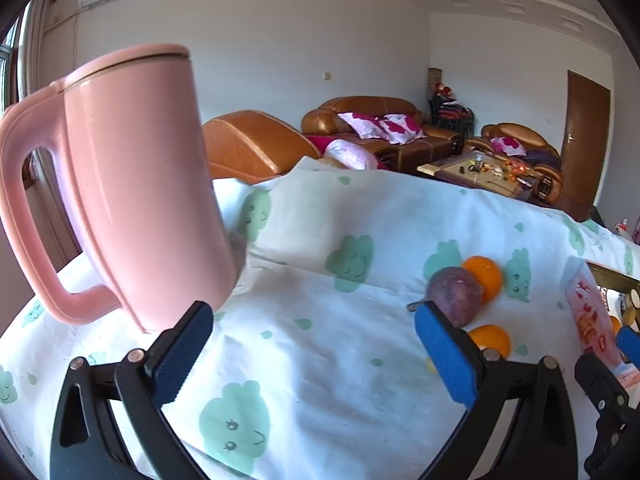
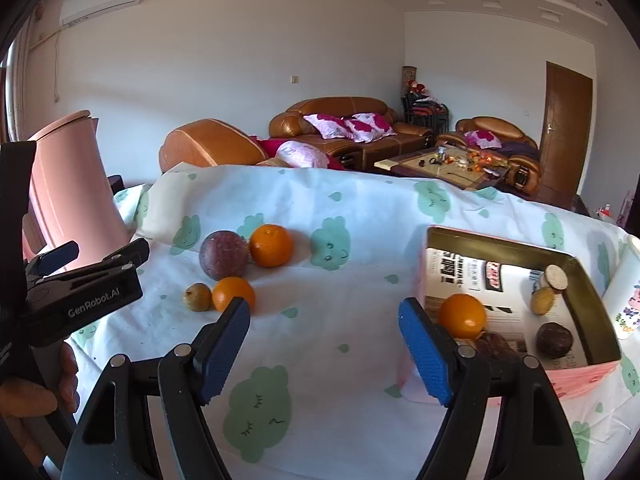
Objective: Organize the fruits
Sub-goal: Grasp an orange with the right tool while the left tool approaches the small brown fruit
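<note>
My right hand-held gripper (image 2: pixel 324 344) and left hand-held gripper (image 1: pixel 314 350) both stand apart, empty. At ten o'clock, the round purple passion fruit (image 2: pixel 224 255) touches an orange (image 2: pixel 272 245); bumped, either may roll. Neither shows a long axis. The pink cardboard box (image 2: pixel 576 378) waits at three o'clock.

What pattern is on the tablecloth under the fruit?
White tablecloth with mint-green smiling cloud shapes and small droplets; clearest in the right wrist view.

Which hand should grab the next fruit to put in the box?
Probably the left gripper: it is open and empty, and the round purple fruit with two oranges sits just beyond its right finger. The right gripper, also open, sits nearer the pink cardboard box.
</note>
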The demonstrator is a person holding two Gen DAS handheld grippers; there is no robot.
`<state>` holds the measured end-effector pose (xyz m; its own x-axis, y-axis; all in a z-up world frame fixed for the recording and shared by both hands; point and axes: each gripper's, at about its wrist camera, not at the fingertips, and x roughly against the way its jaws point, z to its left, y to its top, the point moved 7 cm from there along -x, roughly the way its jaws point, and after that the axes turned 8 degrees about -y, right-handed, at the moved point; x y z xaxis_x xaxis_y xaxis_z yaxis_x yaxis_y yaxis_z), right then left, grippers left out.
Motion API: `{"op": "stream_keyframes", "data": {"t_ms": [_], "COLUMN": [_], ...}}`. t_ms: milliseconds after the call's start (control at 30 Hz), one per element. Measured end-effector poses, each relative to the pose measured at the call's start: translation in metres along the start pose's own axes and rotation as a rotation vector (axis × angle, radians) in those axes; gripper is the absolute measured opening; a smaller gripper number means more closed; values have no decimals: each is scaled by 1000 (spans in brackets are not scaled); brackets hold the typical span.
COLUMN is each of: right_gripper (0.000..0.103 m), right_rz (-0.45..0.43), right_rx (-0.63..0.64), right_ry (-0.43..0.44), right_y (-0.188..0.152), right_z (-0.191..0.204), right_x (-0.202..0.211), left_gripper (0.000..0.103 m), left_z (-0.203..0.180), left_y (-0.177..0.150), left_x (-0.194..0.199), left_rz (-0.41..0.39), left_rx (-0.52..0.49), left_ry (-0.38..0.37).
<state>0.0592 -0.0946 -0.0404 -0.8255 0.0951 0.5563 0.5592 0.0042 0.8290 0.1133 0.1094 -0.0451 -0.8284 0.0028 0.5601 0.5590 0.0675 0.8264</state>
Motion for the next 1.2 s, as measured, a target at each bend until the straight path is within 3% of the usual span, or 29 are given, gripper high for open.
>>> {"op": "stream_keyframes", "data": {"t_ms": [133, 433, 667, 767, 833, 967, 1133, 1200], "right_gripper": [78, 76, 55, 39, 39, 39, 39, 39], "right_rz": [62, 158, 294, 288, 283, 247, 184, 155], "right_rx": [7, 46, 20, -5, -3, -9, 12, 10], "right_ry": [61, 112, 185, 215, 218, 203, 174, 169], "right_y": [-2, 3, -7, -7, -7, -5, -7, -7], "right_z": [20, 58, 70, 65, 64, 57, 38, 27], "right_x": [-14, -50, -76, -72, -68, -59, -34, -20], "left_gripper": [103, 103, 103, 103, 103, 103, 101, 93], "left_z": [23, 21, 22, 22, 19, 7, -26, -43], "left_y": [0, -3, -2, -3, -4, -5, -10, -14], "left_x": [-8, -13, -13, -15, -16, -17, -14, -14], "left_rz": [26, 57, 71, 77, 75, 71, 94, 116], "left_rx": [27, 6, 25, 30, 20, -7, -56, -102], "left_ry": [51, 30, 2, -6, -17, -70, -244, -304]}}
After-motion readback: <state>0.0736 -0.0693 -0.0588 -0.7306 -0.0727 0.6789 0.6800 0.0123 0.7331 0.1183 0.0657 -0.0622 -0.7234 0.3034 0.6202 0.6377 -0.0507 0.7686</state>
